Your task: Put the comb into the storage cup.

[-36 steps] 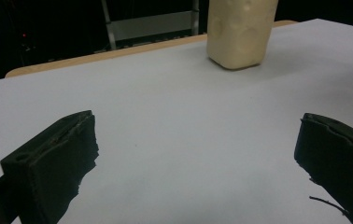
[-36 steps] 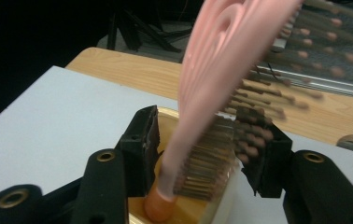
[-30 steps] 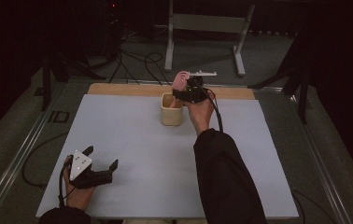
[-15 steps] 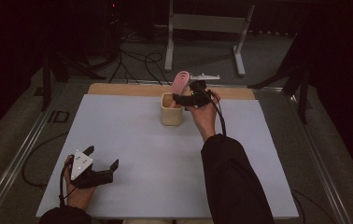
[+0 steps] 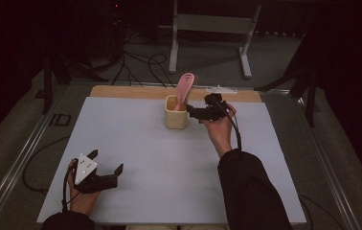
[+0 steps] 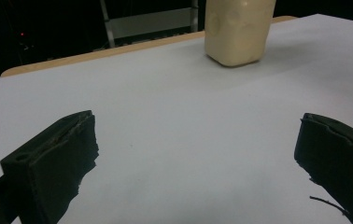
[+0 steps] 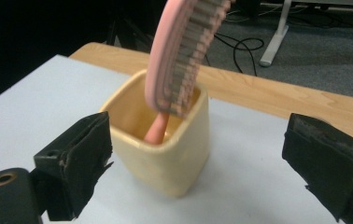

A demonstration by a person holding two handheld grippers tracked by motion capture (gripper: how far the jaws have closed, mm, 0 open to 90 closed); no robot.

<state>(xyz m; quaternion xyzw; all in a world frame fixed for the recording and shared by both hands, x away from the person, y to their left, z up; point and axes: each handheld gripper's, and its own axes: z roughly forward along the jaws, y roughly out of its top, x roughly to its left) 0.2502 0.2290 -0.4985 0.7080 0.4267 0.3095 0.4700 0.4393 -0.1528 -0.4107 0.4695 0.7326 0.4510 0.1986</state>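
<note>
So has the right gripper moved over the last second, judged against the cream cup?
Yes. The right gripper has drawn back from above the cream cup toward the table's right side, its jaws open, leaving the pink brush standing in the cup.

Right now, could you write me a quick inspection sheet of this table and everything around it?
Surface: white sheet on a wooden table, wood strip bare at the far edge.
Job's things: cream cup upright near the far edge; pink hairbrush standing in it handle down, leaning.
Clutter: small white item on the wood strip, too small to identify.
Grippers: left gripper open, low near the front left corner; right gripper open, just right of the cup, holding nothing.
Cables: black cable along the right wrist; loose cables on the floor beyond.
Surroundings: grey metal stand, dark room.
</note>
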